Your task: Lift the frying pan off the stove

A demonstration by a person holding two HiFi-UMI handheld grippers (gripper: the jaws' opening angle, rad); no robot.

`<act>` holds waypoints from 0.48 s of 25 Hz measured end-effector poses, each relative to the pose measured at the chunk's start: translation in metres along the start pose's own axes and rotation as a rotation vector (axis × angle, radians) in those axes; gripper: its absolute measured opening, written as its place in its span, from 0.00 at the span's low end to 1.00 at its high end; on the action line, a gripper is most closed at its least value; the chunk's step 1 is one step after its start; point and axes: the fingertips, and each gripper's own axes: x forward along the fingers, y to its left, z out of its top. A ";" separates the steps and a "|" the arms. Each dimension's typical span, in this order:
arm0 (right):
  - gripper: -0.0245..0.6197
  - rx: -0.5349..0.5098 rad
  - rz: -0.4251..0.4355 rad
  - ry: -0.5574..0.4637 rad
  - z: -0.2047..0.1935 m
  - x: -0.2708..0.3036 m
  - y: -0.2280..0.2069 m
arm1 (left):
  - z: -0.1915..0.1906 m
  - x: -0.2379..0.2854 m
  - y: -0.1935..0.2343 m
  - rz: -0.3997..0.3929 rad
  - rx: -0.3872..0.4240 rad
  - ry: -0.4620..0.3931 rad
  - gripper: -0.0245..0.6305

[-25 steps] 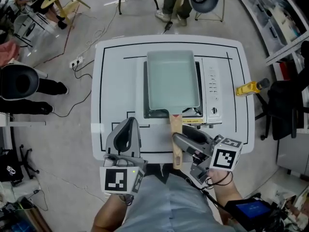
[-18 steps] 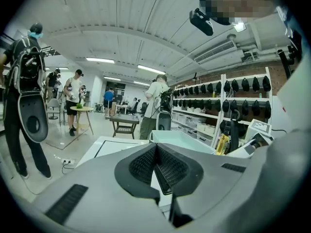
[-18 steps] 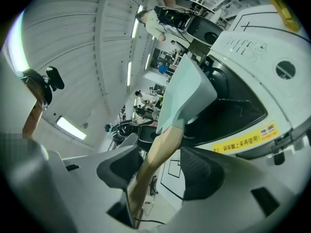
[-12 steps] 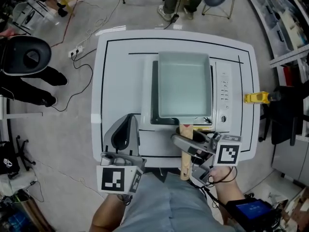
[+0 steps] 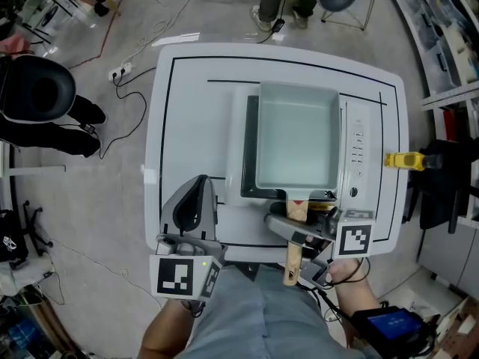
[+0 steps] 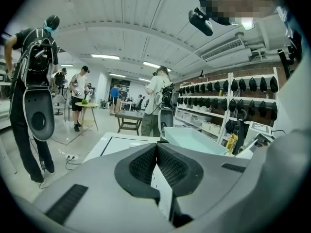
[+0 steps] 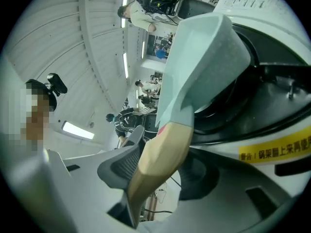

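Observation:
The pale green rectangular frying pan [image 5: 298, 137] lies over the black burner of the white portable stove [image 5: 353, 144]. Its wooden handle [image 5: 293, 254] points toward me. My right gripper [image 5: 296, 229] is shut on that handle just behind the pan. The right gripper view has the handle [image 7: 163, 152] clamped between the pads, with the pan [image 7: 199, 62] tilted above the burner. I cannot tell whether the pan touches the grate. My left gripper [image 5: 196, 185] hovers over the table's front left, shut and empty, its pads [image 6: 146, 166] pressed together.
A yellow object [image 5: 404, 160] lies at the white table's [image 5: 194, 118] right edge. The stove's knob [image 5: 353, 192] and yellow label [image 7: 274, 149] face me. A black chair [image 5: 37, 88] and cables [image 5: 123, 73] are on the floor to the left, and people stand beyond the table.
The pan has shifted a little to the right over the burner, showing more black at its left, with my right gripper on the handle. The left gripper has stayed put.

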 end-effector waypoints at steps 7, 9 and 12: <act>0.40 0.004 0.018 0.016 -0.002 0.004 0.005 | 0.003 -0.001 0.003 -0.007 0.000 0.001 0.07; 0.37 -0.001 0.016 0.017 -0.002 0.005 0.006 | 0.003 -0.001 0.003 -0.009 0.001 0.000 0.07; 0.34 0.006 0.006 0.018 -0.002 0.006 0.004 | 0.003 0.000 0.003 -0.010 0.004 0.000 0.07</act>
